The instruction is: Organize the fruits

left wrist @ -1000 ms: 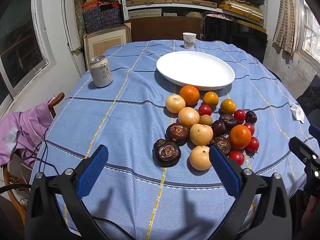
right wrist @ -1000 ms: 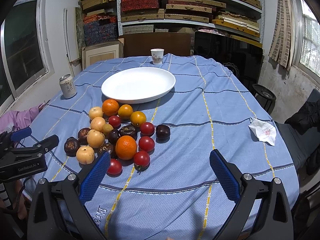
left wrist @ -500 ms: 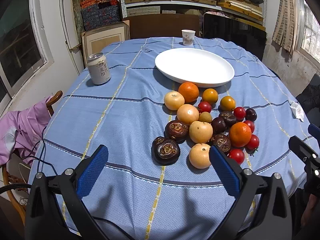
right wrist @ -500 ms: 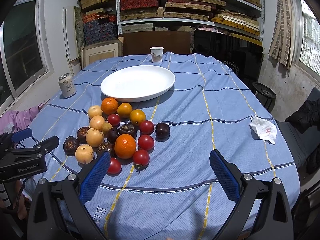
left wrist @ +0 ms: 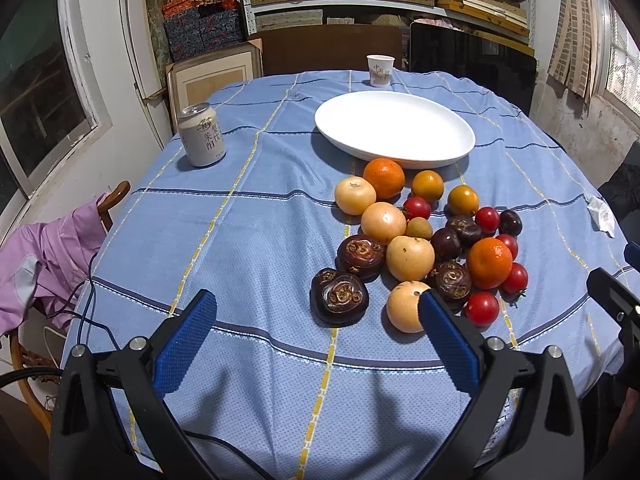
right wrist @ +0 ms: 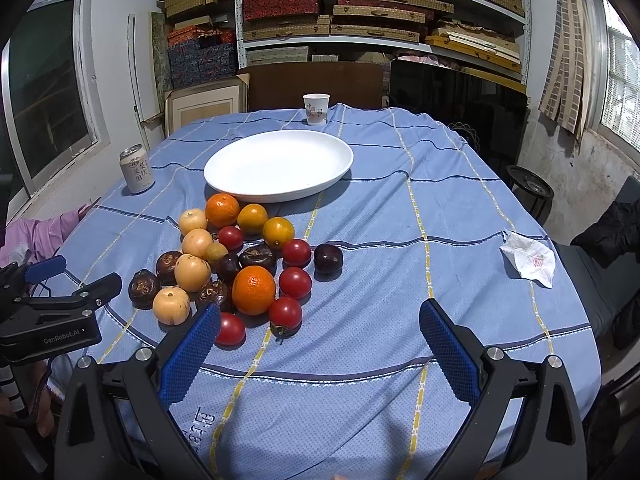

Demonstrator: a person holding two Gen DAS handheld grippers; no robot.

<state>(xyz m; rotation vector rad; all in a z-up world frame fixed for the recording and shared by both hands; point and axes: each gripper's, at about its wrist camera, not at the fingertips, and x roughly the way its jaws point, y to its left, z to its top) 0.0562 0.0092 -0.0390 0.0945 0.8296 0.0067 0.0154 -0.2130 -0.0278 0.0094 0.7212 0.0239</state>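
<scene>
The left hand-held gripper [left wrist: 316, 312] hovers low over the near edge of the table [left wrist: 248, 240] with its blue fingers spread wide and nothing between them. Just ahead of it, slightly toward its right finger, lie a dark ridged fruit [left wrist: 339, 297] and a pale round fruit [left wrist: 406, 306], the nearest members of the fruit pile [left wrist: 420, 240]. Beyond the pile, farther ahead, sits the white plate [left wrist: 394, 130], with nothing on it. A drink can [left wrist: 201, 135] stands well off to this gripper's left, and a paper cup [left wrist: 380, 70] stands past the plate.

The right hand-held gripper [right wrist: 318, 320] is likewise wide apart and holds nothing. The pile lies ahead and to its left, a red tomato [right wrist: 230, 329] almost touching its left finger. A crumpled tissue [right wrist: 528, 258] lies far to its right.

No fruit has been moved yet, so the job appears to be at its very start: the approach to a first pick. The next move likely calls for the left gripper to travel forward and down until the dark ridged fruit sits between its fingers, then close gently, since neighbouring fruit touch and could roll.
</scene>
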